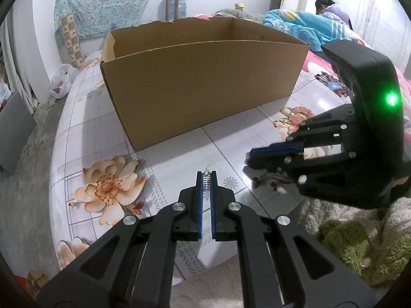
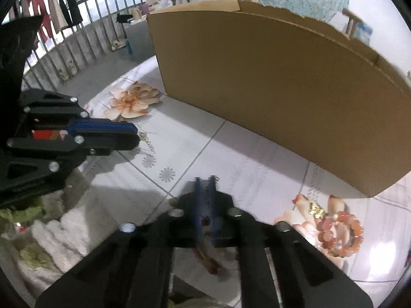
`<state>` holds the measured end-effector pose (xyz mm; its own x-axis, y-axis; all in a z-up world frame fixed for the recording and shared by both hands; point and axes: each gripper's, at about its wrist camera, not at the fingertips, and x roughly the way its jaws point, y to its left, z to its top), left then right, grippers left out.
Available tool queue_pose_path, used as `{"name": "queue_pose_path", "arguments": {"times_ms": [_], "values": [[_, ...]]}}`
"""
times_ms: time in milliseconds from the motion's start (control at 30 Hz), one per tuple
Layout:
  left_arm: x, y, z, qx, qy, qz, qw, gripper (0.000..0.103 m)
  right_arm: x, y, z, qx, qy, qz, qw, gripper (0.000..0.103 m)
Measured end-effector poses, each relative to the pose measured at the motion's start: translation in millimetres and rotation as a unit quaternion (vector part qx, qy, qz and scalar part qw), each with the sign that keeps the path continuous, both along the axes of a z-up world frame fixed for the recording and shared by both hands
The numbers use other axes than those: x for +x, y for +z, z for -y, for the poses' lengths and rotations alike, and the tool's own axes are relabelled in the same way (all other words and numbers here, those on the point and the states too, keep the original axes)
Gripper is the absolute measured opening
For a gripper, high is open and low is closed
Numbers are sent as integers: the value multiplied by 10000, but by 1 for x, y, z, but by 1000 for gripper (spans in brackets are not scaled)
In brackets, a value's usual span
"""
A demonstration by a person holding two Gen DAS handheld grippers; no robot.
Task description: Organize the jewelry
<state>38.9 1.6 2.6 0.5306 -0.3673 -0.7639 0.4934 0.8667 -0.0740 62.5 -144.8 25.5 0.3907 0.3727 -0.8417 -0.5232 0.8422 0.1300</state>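
My left gripper point(image 1: 206, 175) is shut on a thin silver chain point(image 1: 206, 179) that runs between its blue pads; the chain's end point(image 2: 147, 142) hangs from the tips in the right wrist view. My right gripper point(image 2: 205, 179) is shut on a dark reddish piece of jewelry point(image 2: 209, 260) that dangles under its fingers; it also shows in the left wrist view point(image 1: 250, 155). An open cardboard box point(image 1: 200, 77) stands just beyond both grippers on the flowered table. An orange bead bracelet point(image 2: 340, 233) and a small gold charm point(image 2: 315, 209) lie right of my right gripper.
A white and green fluffy towel point(image 1: 354, 241) lies at the table's near edge with a small ring on it. The flowered tabletop point(image 1: 231, 141) lies between the grippers and the box. A person sits on a bed point(image 1: 326, 10) behind.
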Motion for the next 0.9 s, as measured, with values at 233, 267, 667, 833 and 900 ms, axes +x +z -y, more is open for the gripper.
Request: {"name": "queue_pose_path", "arguments": {"times_ms": [233, 267, 667, 833, 900], "values": [[2, -3, -3, -52, 37, -23, 10000, 4, 14, -1, 30, 1282, -285, -779, 9883, 0], [2, -3, -3, -51, 39, -23, 10000, 4, 14, 0, 36, 1449, -333, -836, 9853, 0], [-1, -1, -2, -41, 80, 25, 10000, 4, 10, 24, 57, 1929, -537, -731, 9770, 3], [-2, -1, -2, -28, 68, 24, 10000, 4, 6, 15, 29, 682, 22, -383, 9969, 3], [-2, -1, -2, -39, 71, 21, 10000, 4, 0, 13, 17, 196, 395, -243, 9987, 3]]}}
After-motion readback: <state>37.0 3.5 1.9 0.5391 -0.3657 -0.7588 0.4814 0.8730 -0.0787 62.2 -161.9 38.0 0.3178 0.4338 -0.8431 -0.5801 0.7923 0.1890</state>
